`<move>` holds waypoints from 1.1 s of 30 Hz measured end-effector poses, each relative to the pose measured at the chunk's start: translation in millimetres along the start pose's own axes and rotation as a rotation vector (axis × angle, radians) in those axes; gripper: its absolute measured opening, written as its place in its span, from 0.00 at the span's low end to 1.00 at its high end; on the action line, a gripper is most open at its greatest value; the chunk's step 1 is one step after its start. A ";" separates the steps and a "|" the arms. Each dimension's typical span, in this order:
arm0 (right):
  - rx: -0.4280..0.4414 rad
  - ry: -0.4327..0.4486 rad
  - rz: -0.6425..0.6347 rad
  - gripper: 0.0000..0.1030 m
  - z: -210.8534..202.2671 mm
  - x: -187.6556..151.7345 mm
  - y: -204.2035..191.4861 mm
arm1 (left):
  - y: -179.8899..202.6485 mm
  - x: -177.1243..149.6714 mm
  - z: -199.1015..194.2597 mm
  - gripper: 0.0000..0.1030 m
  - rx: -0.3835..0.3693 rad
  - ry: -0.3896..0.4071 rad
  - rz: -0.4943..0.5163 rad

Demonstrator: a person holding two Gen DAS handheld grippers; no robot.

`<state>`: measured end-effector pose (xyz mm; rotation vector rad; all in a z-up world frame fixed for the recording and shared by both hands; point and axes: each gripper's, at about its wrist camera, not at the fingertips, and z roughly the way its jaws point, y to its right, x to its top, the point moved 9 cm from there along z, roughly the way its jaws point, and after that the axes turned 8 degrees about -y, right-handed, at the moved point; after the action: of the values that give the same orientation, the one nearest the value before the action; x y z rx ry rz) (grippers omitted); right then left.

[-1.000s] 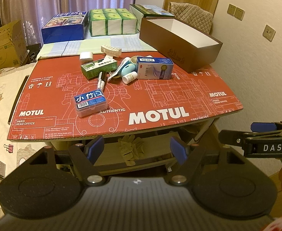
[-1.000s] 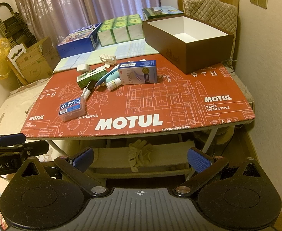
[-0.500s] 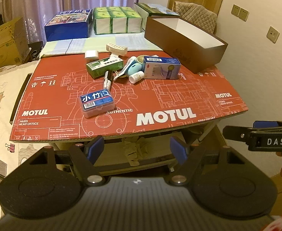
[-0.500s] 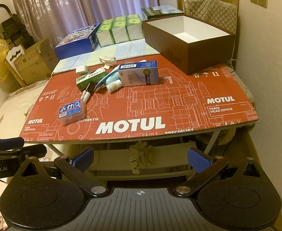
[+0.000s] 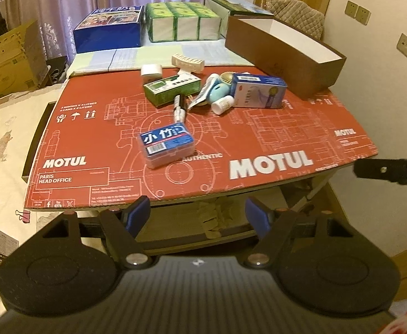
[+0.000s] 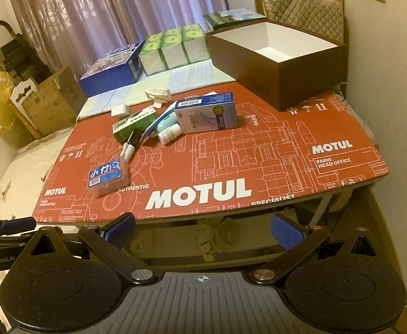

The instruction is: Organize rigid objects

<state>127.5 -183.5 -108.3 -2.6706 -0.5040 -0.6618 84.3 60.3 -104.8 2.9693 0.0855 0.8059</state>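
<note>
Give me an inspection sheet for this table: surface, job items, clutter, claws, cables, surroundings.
Surface: red printed cardboard sheet covers the table; its near half is bare.
Job's things: brown box open and empty, at the far right. Blue-labelled plastic case lies alone near the front. Green carton, blue and white carton, small white bottle, pen and white clip are bunched mid-table.
Clutter: tissue packs and a blue box behind.
Claws: left claw and right claw both open, empty, short of the table edge.
Cables: nothing seen.
Surroundings: curtain, cardboard boxes at left, wall sockets at right.
</note>
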 end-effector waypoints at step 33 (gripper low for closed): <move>0.045 -0.117 -0.075 0.98 108.7 128.0 64.2 | -30.8 65.8 135.3 0.70 0.206 -0.060 -0.026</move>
<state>301.1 -163.3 -150.3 -2.6694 -0.6451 -0.5108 208.4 89.3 -190.5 3.1739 0.2168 0.7465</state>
